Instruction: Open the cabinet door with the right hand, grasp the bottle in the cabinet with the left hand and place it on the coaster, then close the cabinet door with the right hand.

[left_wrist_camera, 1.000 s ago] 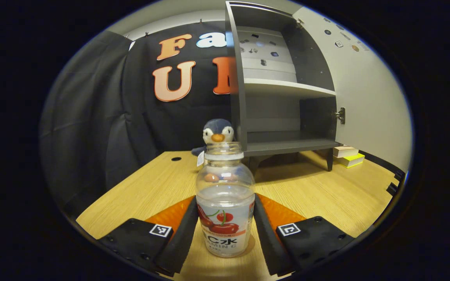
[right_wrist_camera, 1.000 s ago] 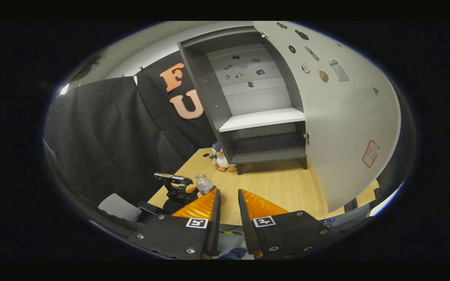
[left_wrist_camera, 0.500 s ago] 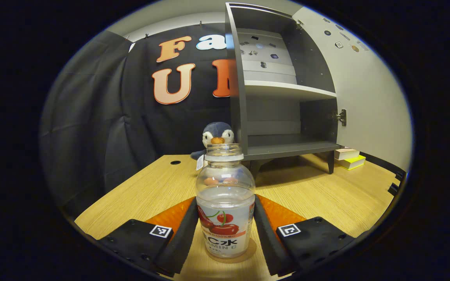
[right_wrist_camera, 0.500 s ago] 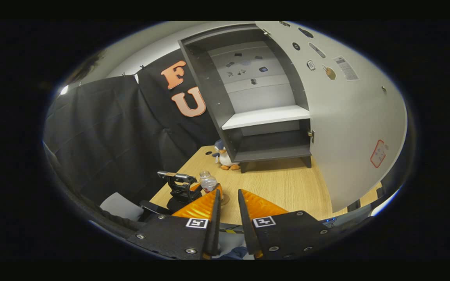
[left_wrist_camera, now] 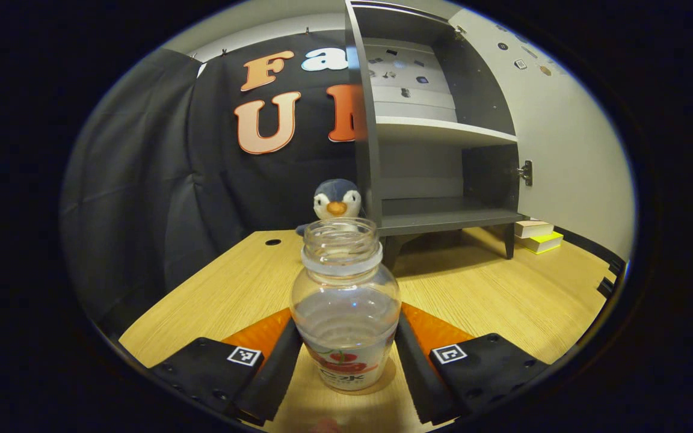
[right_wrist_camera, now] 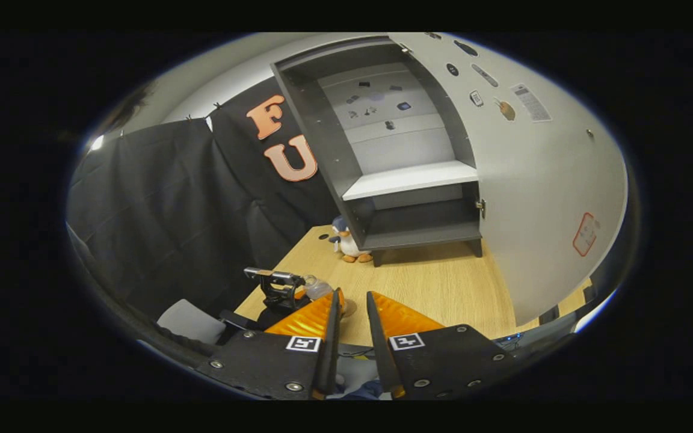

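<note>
— Where's the bottle (left_wrist_camera: 345, 316) now?

— Between the fingers of the left gripper (left_wrist_camera: 346, 367), clamped from both sides, open mouth leaning toward the camera. Its base is at the coaster (left_wrist_camera: 376, 382) on the wooden table (left_wrist_camera: 503, 294).

— And the cabinet (left_wrist_camera: 437, 129)?

— Ahead of the jaws, past a plush penguin (left_wrist_camera: 335, 201). Its door (right_wrist_camera: 539, 180) stands open.

— The right gripper (right_wrist_camera: 349, 313)?

— Held back, jaws a narrow gap apart, nothing between them.

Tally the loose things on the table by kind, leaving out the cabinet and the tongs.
Bottle: 1
Toy penguin: 1
Books: 2, stacked beside the cabinet
Coaster: 1, under the bottle
Total: 5
</note>
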The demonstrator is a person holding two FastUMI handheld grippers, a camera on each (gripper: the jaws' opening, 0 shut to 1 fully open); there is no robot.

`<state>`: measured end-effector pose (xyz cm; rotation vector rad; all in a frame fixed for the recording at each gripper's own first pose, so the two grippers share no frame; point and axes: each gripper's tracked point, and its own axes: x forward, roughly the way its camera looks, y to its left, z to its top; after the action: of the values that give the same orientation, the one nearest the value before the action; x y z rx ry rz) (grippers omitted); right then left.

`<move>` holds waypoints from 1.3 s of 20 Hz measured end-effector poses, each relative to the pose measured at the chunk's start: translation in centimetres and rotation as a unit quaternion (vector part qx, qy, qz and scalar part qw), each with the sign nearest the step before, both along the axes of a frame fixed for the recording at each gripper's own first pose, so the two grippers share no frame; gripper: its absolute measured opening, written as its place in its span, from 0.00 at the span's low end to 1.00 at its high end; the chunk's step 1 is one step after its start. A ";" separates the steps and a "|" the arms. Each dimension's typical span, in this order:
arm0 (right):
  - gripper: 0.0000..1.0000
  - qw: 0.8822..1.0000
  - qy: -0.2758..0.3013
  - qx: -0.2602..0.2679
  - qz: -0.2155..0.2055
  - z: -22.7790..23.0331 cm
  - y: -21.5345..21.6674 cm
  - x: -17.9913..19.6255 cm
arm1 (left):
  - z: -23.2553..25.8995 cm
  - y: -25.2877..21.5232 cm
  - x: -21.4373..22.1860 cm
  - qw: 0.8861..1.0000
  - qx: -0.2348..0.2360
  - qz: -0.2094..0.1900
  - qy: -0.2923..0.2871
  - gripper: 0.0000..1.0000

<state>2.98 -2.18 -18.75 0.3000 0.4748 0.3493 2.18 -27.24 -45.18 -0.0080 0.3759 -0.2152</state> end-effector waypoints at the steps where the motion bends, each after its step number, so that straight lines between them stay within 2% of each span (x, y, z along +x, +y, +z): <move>1: 0.28 1.000 0.001 0.000 0.002 -0.1 0.1 0.0 | 0.4 0.0 0.0 1.000 -0.005 0.001 -0.002 0.88; 2: 0.28 1.000 0.000 0.001 0.003 -0.1 0.1 0.0 | 0.7 0.0 0.0 1.000 -0.008 0.001 -0.005 0.89; 3: 0.17 1.000 0.000 0.002 0.004 0.0 0.2 -0.1 | 1.0 0.1 -0.1 1.000 -0.005 0.002 -0.007 0.94; 4: 0.38 1.000 -0.001 0.003 0.005 0.1 0.4 -0.2 | 1.2 0.2 0.1 1.000 -0.001 0.001 -0.009 0.94; 5: 0.28 1.000 -0.004 0.003 0.006 0.2 0.4 -0.1 | 1.3 0.3 0.0 1.000 0.004 0.002 -0.009 0.95; 7: 0.28 1.000 -0.011 0.005 0.007 0.7 0.6 -0.2 | 1.9 0.7 0.0 1.000 0.006 0.006 -0.011 0.95; 8: 0.17 1.000 -0.015 0.005 0.007 1.0 0.6 -0.3 | 2.3 0.9 -0.1 1.000 0.006 0.007 -0.013 0.95; 9: 0.17 1.000 -0.017 0.004 0.006 1.2 0.6 -0.3 | 2.8 1.0 -0.3 1.000 0.004 0.007 -0.016 0.96; 10: 0.28 1.000 -0.020 0.007 0.005 1.4 0.6 -0.3 | 3.3 0.9 -0.5 1.000 0.001 0.004 -0.017 0.96; 17: 0.28 0.999 -0.051 0.014 -0.012 3.7 -0.1 -0.6 | 8.5 1.7 -1.8 0.999 0.001 -0.001 -0.037 0.96; 19: 0.28 0.997 -0.070 0.014 -0.026 5.3 -0.9 -0.7 | 11.1 1.9 -2.5 0.999 -0.019 -0.002 -0.040 0.96; 23: 0.28 0.992 -0.114 0.006 -0.058 8.8 -3.8 -1.5 | 16.8 1.4 -2.8 0.997 -0.044 -0.029 -0.060 0.95; 24: 0.19 0.990 -0.125 0.001 -0.066 9.8 -4.7 -1.7 | 18.1 1.5 -2.5 0.996 -0.046 -0.031 -0.069 0.95; 25: 0.30 0.988 -0.137 -0.006 -0.077 10.8 -5.8 -1.9 | 19.2 1.5 -2.2 0.996 -0.047 -0.032 -0.075 0.94; 26: 0.31 0.985 -0.147 -0.012 -0.088 11.7 -6.9 -2.3 | 20.1 1.5 -2.0 0.995 -0.050 -0.033 -0.078 0.95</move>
<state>0.71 -9.13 -7.02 0.2595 0.1608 0.2099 0.19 -25.72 -25.07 -0.0776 0.2089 -0.2978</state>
